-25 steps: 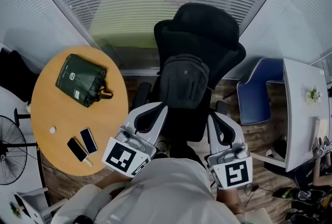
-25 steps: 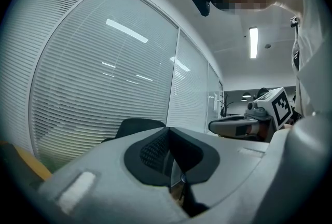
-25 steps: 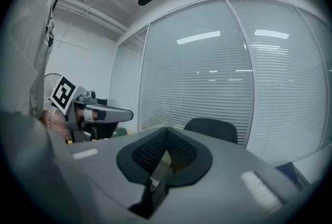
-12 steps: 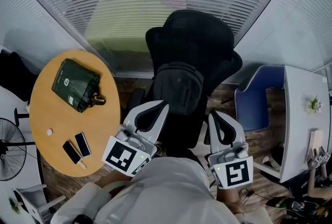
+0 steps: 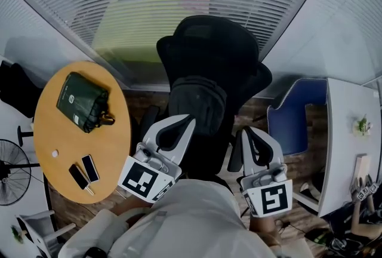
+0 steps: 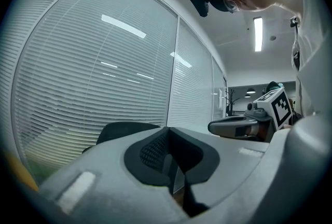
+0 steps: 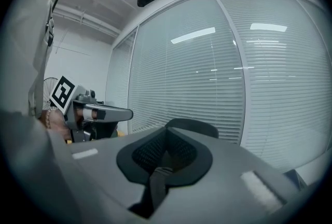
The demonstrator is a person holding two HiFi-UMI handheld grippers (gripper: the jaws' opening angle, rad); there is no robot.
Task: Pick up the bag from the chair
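Both pairs of jaws are pressed fully together with nothing between them, and they have been that way through the last second. What has changed is the approach. The left gripper (image 5: pixel 184 124) and the right gripper (image 5: pixel 250 131) have been carried forward together, so the black bag (image 5: pixel 198 103) on the chair (image 5: pixel 209 48) now sits just ahead of the jaws and between the two pairs. It is nearer the left pair, whose tip overlaps the bag's lower corner in the head view (contact cannot be told from there). In both gripper views only the chair's headrest rises beyond the closed jaws, and the bag lies below their sight. The round counter (image 5: pixel 54 131) with its green pouch (image 5: pixel 82 101) has slid further off to the left of the left jaws. The reach looks nearly complete, but the jaws must open before any grasp.
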